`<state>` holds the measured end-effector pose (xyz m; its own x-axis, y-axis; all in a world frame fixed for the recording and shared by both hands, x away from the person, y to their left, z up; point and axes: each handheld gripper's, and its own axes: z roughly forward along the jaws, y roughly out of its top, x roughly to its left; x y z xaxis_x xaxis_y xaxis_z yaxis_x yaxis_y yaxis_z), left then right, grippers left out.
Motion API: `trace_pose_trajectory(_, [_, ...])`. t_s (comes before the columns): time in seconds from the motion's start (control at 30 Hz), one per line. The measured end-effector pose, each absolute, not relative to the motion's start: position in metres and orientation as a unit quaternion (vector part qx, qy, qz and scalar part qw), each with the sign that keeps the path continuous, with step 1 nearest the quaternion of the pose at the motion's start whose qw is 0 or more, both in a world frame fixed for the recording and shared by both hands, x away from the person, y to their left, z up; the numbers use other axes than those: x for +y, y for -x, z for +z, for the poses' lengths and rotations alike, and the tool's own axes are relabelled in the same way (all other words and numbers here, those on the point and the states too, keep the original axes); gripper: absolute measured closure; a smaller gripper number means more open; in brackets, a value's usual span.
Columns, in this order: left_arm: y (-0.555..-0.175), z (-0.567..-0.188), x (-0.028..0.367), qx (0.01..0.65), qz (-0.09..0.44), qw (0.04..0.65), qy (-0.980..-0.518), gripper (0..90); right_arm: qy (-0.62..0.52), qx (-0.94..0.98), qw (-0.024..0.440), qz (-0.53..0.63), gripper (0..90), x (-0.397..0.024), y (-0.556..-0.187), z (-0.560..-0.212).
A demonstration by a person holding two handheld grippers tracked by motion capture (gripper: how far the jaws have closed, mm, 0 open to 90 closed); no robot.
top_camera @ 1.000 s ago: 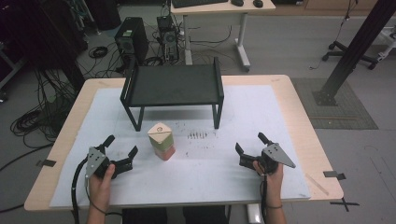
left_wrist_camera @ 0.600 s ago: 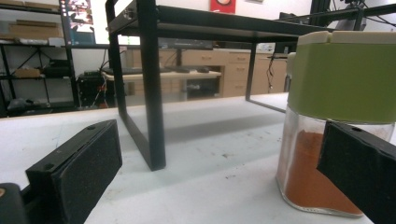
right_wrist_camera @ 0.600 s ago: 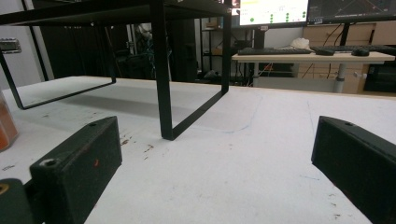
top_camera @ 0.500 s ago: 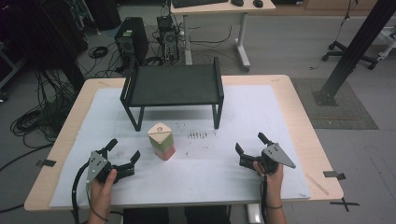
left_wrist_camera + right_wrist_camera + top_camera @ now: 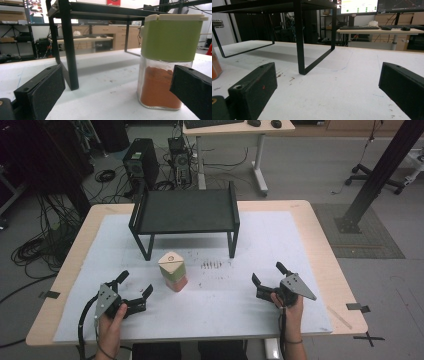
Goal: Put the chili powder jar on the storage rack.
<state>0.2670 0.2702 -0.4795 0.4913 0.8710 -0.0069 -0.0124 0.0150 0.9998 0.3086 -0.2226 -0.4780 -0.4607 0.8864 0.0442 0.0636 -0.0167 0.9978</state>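
A spice jar (image 5: 172, 270) with a cream lid, a green band and orange powder stands upright on the white mat in front of a black rack (image 5: 185, 211). My left gripper (image 5: 135, 283) rests open on the mat, just left of the jar and a little nearer, apart from it. In the left gripper view the jar (image 5: 165, 62) stands close ahead at the right, partly behind the right jaw of that gripper (image 5: 117, 87). My right gripper (image 5: 267, 273) lies open at the mat's right with nothing between its jaws. From the right gripper view (image 5: 327, 85), the rack's leg (image 5: 299, 40) stands ahead.
The rack's shelf top is bare. Small dark marks (image 5: 212, 265) dot the mat (image 5: 280, 235) between the jar and the right gripper. Bits of tape (image 5: 358, 307) sit on the wooden table edge. Beyond the table are a desk (image 5: 235, 127), computers and cables.
The left gripper has shifted slightly toward the table's near edge. The right gripper and the jar have not moved.
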Motion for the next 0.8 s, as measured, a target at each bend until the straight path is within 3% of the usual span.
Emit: trace_pose_trajectory(0.8, [-0.261,-0.479,0.242,0.336,0.338,0.626,-0.618,0.2,-0.388,0.612,0.344,0.597,1.5,-0.222,-0.309,-0.478])
